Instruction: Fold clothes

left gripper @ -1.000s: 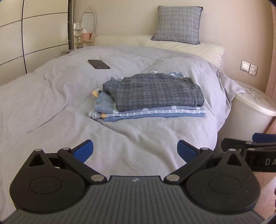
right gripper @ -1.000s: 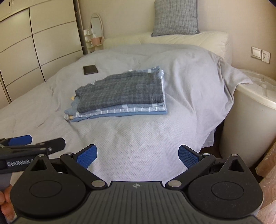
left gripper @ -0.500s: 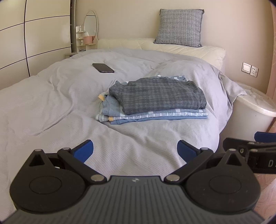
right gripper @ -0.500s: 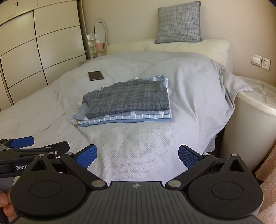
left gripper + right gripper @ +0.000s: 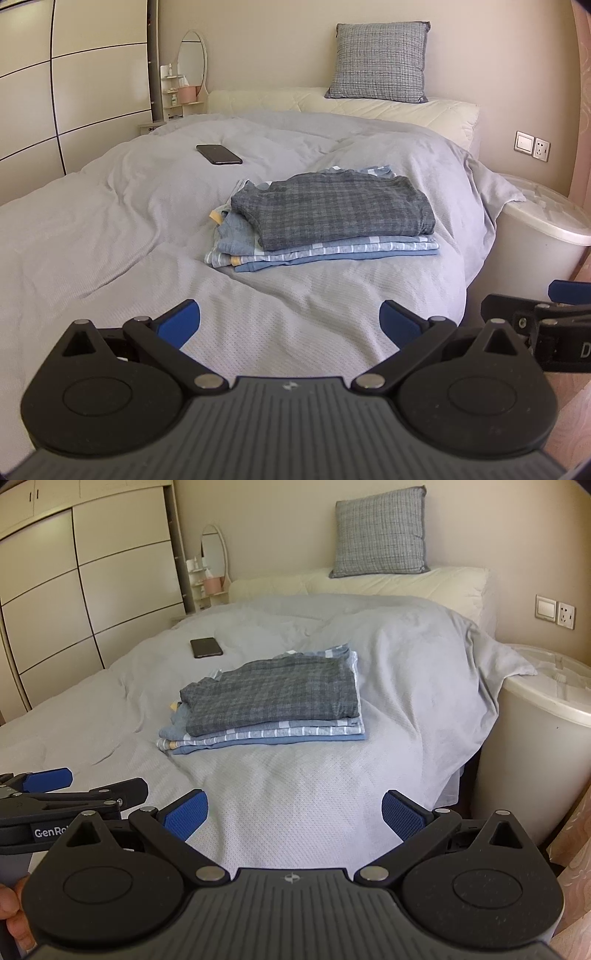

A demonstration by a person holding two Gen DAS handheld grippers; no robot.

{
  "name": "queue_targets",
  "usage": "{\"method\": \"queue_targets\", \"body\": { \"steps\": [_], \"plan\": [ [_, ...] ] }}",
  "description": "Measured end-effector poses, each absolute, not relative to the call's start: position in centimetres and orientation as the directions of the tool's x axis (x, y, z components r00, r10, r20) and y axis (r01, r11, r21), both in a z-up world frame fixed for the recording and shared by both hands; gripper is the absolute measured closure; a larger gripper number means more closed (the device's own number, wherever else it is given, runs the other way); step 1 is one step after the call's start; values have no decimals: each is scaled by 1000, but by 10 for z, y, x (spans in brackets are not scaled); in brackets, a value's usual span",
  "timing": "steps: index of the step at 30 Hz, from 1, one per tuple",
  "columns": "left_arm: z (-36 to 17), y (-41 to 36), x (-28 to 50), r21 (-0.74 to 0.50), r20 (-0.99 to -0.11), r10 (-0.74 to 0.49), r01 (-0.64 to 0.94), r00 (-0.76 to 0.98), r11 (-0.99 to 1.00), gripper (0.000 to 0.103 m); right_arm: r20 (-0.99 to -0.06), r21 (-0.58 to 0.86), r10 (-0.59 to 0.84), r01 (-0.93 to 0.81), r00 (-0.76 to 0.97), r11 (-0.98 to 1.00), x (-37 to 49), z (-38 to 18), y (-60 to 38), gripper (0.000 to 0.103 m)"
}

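Note:
A stack of folded clothes (image 5: 325, 225) (image 5: 269, 705) lies on the grey bedspread (image 5: 110, 221) (image 5: 406, 664), a dark grey checked garment on top of blue striped ones. My left gripper (image 5: 290, 320) hovers open over the near edge of the bed, well short of the stack, with nothing between its blue pads. My right gripper (image 5: 294, 812) is also open and empty, level with the left one. Each gripper shows at the edge of the other's view: the right gripper (image 5: 532, 306) and the left gripper (image 5: 74, 786).
A black phone (image 5: 218, 153) (image 5: 206, 647) lies on the bed beyond the stack. A checked pillow (image 5: 378, 61) leans on the wall above the cream headboard. A white round bin (image 5: 543, 229) (image 5: 539, 734) stands right of the bed. Wardrobe doors (image 5: 74, 590) line the left.
Both grippers have drawn back and risen slightly from the bed, so the stack looks farther and smaller. Their fingers stay open and the stack has not moved.

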State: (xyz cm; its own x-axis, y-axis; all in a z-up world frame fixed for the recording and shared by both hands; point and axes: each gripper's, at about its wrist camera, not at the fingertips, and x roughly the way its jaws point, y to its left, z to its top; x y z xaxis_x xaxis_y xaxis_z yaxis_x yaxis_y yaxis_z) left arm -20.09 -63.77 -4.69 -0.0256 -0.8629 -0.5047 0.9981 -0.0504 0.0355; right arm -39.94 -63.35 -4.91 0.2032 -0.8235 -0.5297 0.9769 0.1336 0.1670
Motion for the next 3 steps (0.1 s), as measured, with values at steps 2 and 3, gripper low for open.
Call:
{"method": "queue_targets", "body": {
  "steps": [2,3],
  "plan": [
    [-46,-635,-202,35,-498,-867,998,-21,-45,1,-527,168,-825,977,204,134,-402,-48,-631,0],
    [-45,-633,-203,36,-496,-868,998,-21,-45,1,-525,169,-826,977,204,134,-403,-47,-630,0]
  ]
}}
